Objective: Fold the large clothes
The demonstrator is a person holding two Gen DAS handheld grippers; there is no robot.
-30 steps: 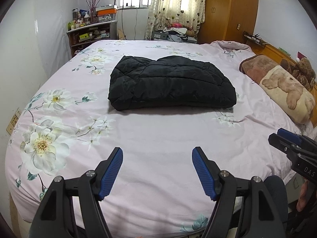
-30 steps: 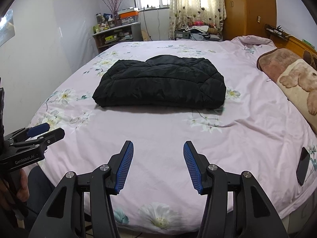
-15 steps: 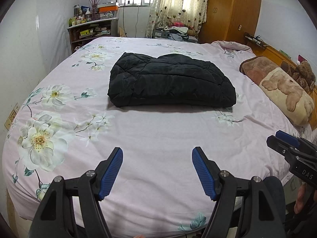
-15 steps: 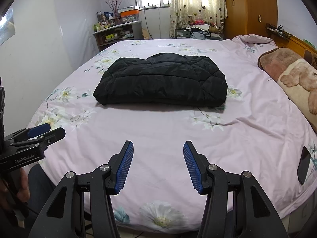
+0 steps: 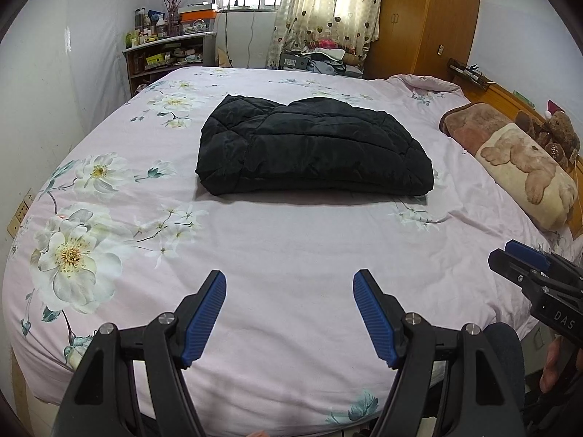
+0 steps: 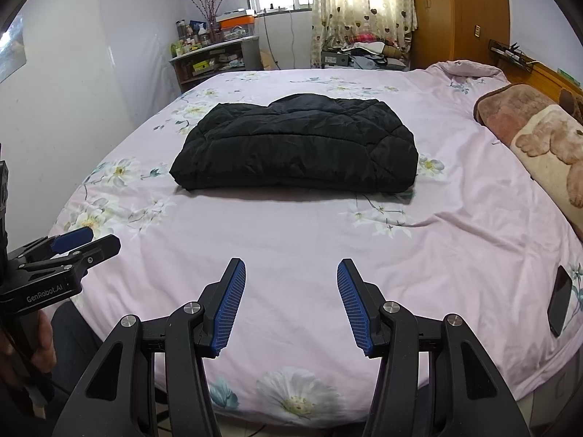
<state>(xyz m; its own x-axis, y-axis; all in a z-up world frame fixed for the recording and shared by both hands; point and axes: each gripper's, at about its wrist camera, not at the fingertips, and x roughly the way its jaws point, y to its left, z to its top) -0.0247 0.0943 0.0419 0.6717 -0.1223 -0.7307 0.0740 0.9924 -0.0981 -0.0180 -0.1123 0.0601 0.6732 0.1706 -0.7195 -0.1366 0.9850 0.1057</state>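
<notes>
A black quilted jacket point(image 5: 313, 149) lies folded into a flat rectangle in the middle of the bed; it also shows in the right wrist view point(image 6: 295, 145). My left gripper point(image 5: 289, 291) is open and empty, held above the bed's near edge, well short of the jacket. My right gripper point(image 6: 291, 280) is open and empty too, beside it at the near edge. Each gripper shows in the other's view, the right one point(image 5: 524, 266) at the right edge and the left one point(image 6: 80, 244) at the left edge.
The pink floral bedspread point(image 5: 291, 233) covers a large bed. A bear-print pillow point(image 5: 524, 167) and teddy bears point(image 5: 557, 131) lie along the right side. A dark phone point(image 6: 559, 298) lies near the bed's right corner. A shelf point(image 5: 167, 54) and wardrobe point(image 5: 422, 18) stand behind.
Both grippers stay open and empty. The views have tilted slightly, so the jacket sits a little lower in the frames. The jacket has not moved.
</notes>
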